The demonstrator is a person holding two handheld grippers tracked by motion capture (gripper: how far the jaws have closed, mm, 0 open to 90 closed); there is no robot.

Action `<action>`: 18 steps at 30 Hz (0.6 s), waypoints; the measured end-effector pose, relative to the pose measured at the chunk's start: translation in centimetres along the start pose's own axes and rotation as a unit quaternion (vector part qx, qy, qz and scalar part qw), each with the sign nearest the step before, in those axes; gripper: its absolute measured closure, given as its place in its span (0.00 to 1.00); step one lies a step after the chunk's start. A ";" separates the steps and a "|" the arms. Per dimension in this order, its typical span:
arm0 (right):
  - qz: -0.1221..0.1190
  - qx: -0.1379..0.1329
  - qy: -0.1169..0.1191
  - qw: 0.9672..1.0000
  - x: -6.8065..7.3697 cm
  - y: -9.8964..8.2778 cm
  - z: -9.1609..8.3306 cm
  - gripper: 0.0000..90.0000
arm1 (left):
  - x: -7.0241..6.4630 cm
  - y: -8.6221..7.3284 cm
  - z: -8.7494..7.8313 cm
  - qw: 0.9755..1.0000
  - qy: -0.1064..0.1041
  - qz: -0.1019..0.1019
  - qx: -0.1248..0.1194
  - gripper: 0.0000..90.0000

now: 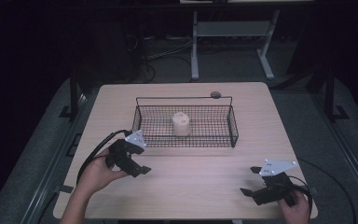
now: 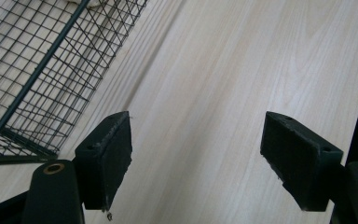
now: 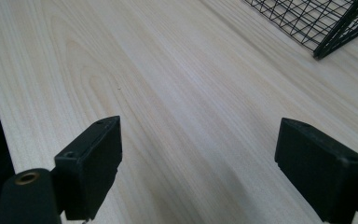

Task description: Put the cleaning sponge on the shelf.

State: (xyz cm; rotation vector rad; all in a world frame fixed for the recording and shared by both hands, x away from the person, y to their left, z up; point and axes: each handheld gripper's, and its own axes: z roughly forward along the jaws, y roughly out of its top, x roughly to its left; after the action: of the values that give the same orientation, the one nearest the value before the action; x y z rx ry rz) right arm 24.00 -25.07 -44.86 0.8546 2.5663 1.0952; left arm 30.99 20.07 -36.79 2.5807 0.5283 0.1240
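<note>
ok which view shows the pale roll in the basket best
The high view: the whole pale roll stands upright mid-basket. The left gripper view catches just a pale sliver of it at the top edge above the mesh. The right gripper view has one basket corner.

A wire basket point(image 1: 186, 122) stands on the table point(image 1: 186, 186), toward its far side, with a roll of paper point(image 1: 181, 124) upright in its middle. The left tongs point(image 1: 137, 168) sit just before the basket's near left corner; the right tongs point(image 1: 250, 181) lie well apart, near the table's front right corner.
</note>
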 end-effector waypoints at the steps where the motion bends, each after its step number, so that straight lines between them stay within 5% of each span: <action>1: -0.001 0.001 -0.001 1.000 0.0 0.0 0.0 0.16 | -0.1 -0.2 -0.1 1.000 0.001 -0.001 0.001 0.27; 18: -0.001 0.006 -0.002 1.000 0.0 0.0 0.2 0.16 | -1.0 -3.0 -0.3 1.000 0.004 -0.017 -0.010 0.25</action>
State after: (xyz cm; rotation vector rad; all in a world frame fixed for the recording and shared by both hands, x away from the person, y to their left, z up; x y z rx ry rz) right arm 24.02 -24.95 -45.03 0.8566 2.5726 1.0772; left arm 28.94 22.23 -38.01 2.5514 0.5713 0.1273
